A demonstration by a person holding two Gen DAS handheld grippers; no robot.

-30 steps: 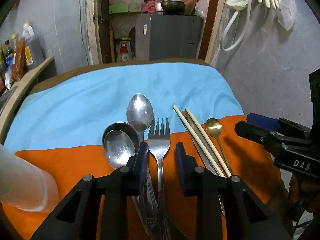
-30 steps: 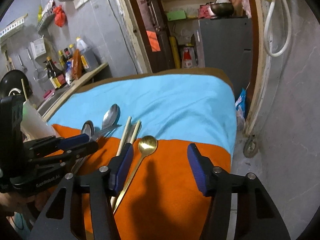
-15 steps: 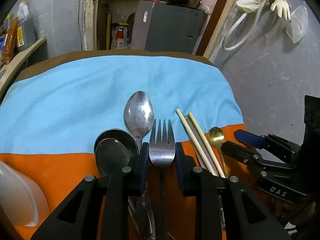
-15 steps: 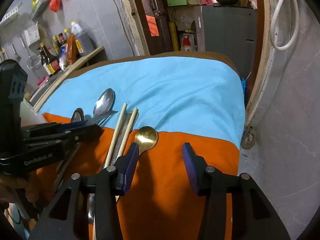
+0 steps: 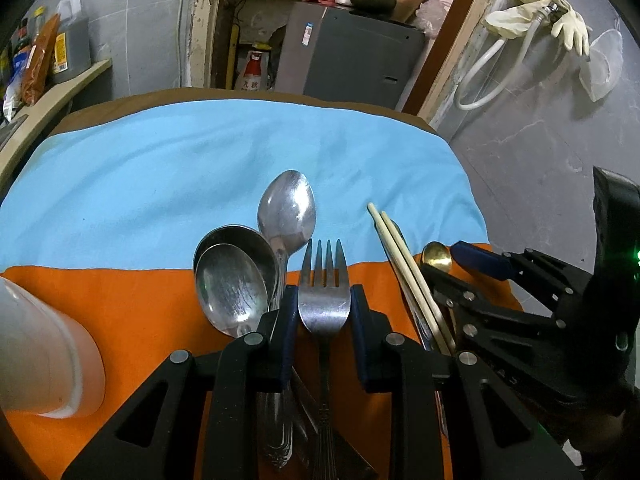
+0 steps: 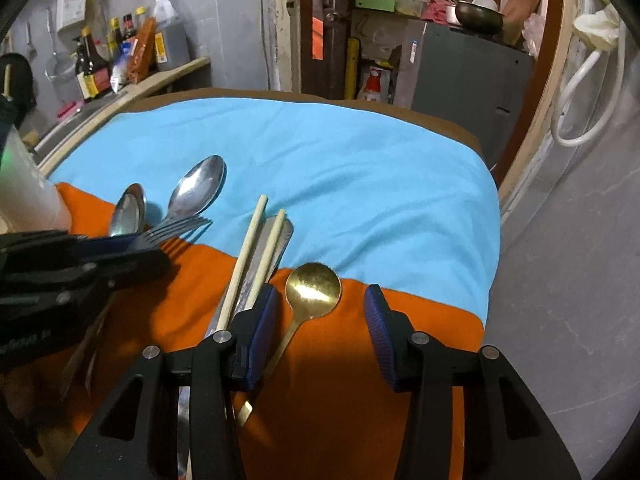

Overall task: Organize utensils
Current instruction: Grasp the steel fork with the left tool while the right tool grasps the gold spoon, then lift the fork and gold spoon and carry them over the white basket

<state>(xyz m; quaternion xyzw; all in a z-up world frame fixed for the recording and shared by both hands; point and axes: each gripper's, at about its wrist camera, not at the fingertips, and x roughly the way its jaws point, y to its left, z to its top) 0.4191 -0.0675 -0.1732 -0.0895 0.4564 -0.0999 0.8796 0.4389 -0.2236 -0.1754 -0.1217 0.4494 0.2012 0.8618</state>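
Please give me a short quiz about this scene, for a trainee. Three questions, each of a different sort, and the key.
1. Which utensil does the left gripper hold?
2. True or false: in the right wrist view, the gold spoon lies left of the chopsticks.
3. How many silver spoons lie on the cloth? A: one. B: three. C: five.

Key
1. The fork.
2. False: it lies right of them.
3. B: two stacked, one larger beside them.
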